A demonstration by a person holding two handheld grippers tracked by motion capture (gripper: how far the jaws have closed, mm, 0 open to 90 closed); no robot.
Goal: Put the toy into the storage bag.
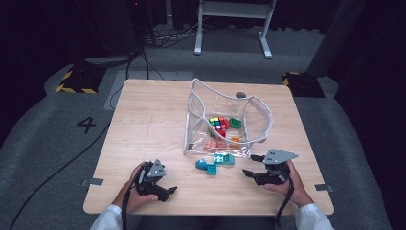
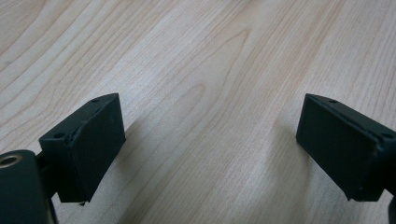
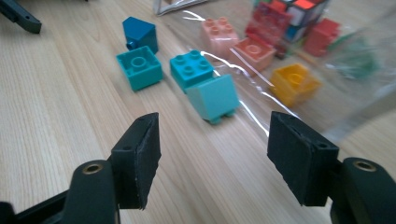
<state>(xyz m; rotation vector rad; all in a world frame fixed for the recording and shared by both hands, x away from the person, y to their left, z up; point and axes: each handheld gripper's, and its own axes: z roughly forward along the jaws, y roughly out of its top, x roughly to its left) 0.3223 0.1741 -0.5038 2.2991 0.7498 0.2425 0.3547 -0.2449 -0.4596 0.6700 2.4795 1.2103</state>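
Black pads of your right gripper (image 3: pixel 212 158) stand wide apart, nothing between them. Just ahead, beside the clear bag (image 3: pixel 364 93), lies the turquoise brick (image 3: pixel 214 97): light, stiff, slick plastic, so pinch its flat sides.

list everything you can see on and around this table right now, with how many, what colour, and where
table: one, light wood, centre of the high view
bag: one, clear plastic, open, on the table's far right half
loose bricks: four in the right gripper view, teal and blue, on the table in front of the bag
bagged bricks: pink, salmon, orange, red and green, inside the bag; count unclear
cube: one, multicoloured puzzle cube, inside the bag
frame: one, white, on the floor beyond the table
left gripper: one, black, open, near left of the table
right gripper: one, black, open, nothing between its jaws, near right, facing the loose bricks
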